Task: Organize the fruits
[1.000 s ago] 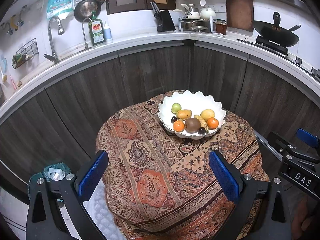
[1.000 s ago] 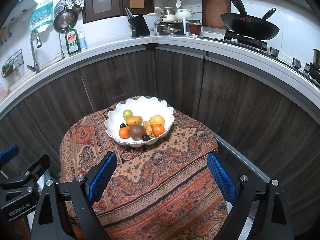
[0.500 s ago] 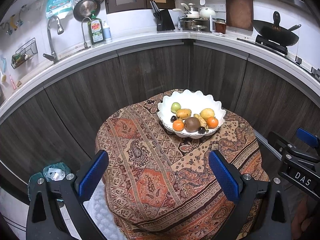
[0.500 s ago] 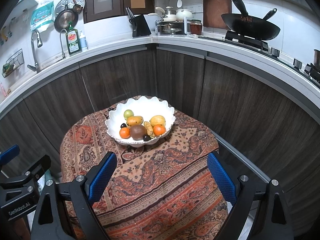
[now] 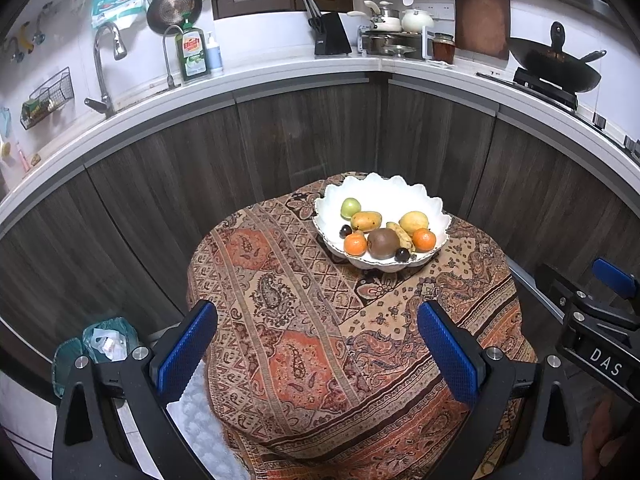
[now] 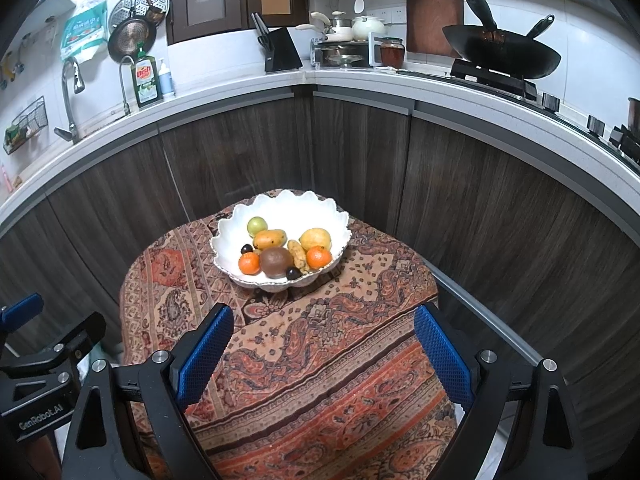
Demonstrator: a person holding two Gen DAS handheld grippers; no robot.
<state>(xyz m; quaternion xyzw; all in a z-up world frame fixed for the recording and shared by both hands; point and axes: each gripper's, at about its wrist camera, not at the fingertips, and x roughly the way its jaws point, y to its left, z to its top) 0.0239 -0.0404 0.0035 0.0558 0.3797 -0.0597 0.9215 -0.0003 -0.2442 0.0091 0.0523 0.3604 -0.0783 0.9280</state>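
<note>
Paisley woven tablecloth; scalloped white bowl near far edge, smooth round fruits inside. Left gripper, right gripper: jaws wide, empty.

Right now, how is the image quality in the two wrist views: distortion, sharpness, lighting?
Left wrist view: strong fisheye bends the countertop into an arc, dark corners; the white bowl and fruit are sharp and evenly lit. Right wrist view: same curvature and vignette; bowl crisp, no motion blur, the wok dark against bright tiles.
</note>
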